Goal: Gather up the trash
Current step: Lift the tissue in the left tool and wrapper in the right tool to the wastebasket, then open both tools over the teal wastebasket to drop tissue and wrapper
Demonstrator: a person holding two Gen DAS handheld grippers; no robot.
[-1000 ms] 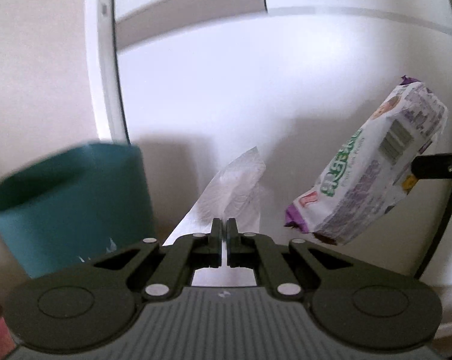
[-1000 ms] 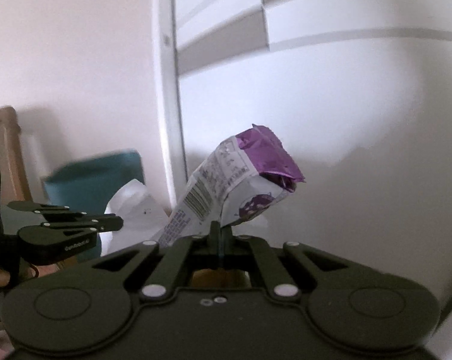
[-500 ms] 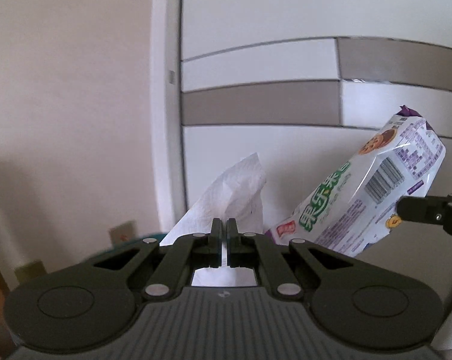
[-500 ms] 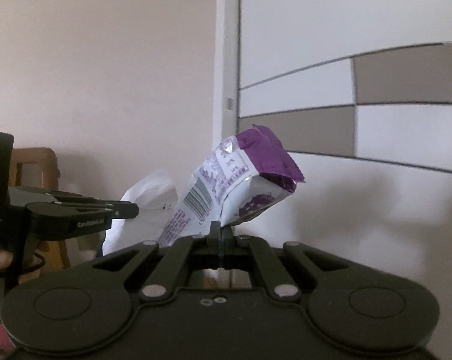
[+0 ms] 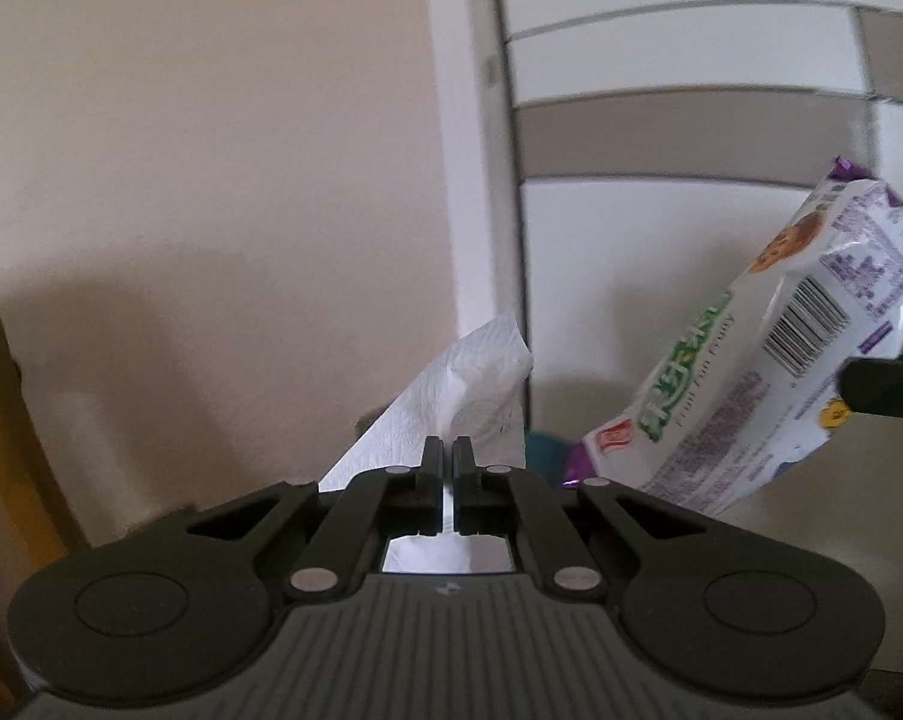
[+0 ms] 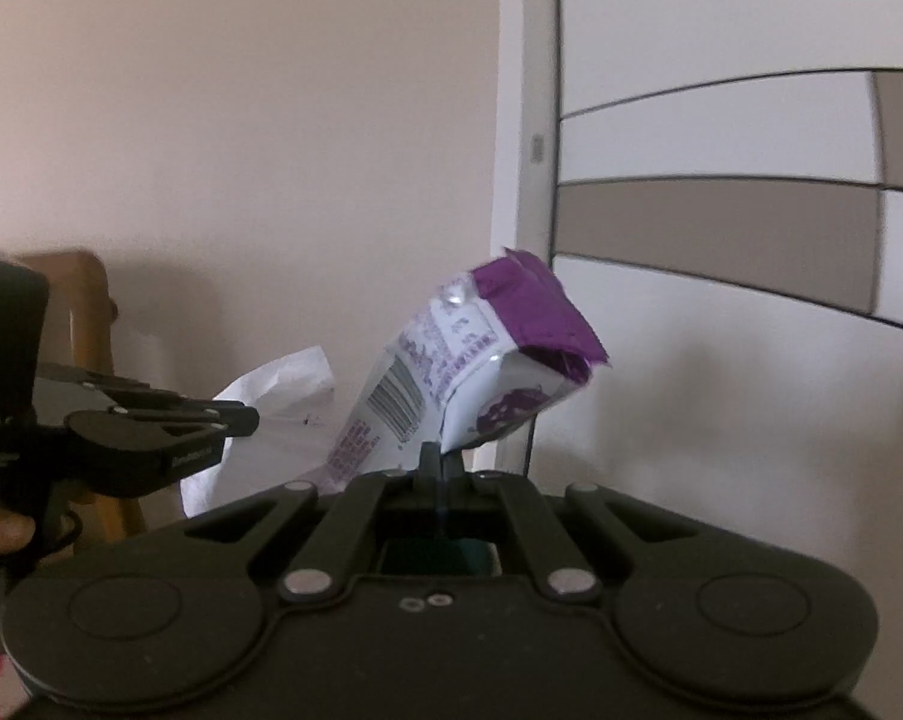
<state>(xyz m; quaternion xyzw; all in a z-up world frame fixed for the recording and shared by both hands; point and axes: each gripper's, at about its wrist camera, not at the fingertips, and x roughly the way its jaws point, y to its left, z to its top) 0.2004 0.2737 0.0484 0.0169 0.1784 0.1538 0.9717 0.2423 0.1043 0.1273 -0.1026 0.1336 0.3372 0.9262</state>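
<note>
My left gripper (image 5: 447, 450) is shut on a crumpled white paper tissue (image 5: 451, 384) that sticks up in front of it. My right gripper (image 6: 436, 459) is shut on a white and purple snack wrapper (image 6: 469, 378) held upright. In the left wrist view the wrapper (image 5: 769, 372) hangs at the right, pinched by the right gripper's fingers (image 5: 889, 387). In the right wrist view the left gripper (image 6: 235, 420) sits at the left with the tissue (image 6: 271, 402). A sliver of the teal bin (image 5: 544, 450) shows low between tissue and wrapper.
A beige wall (image 5: 211, 180) fills the left. A white door frame (image 5: 475, 180) and white and grey cabinet panels (image 6: 721, 222) are ahead and right. A wooden chair (image 6: 91, 312) stands at the left.
Both grippers have risen and tilted up, each still holding its item. The teal bin has dropped from plain sight at the left to a sliver below. The view has shifted left toward the wall.
</note>
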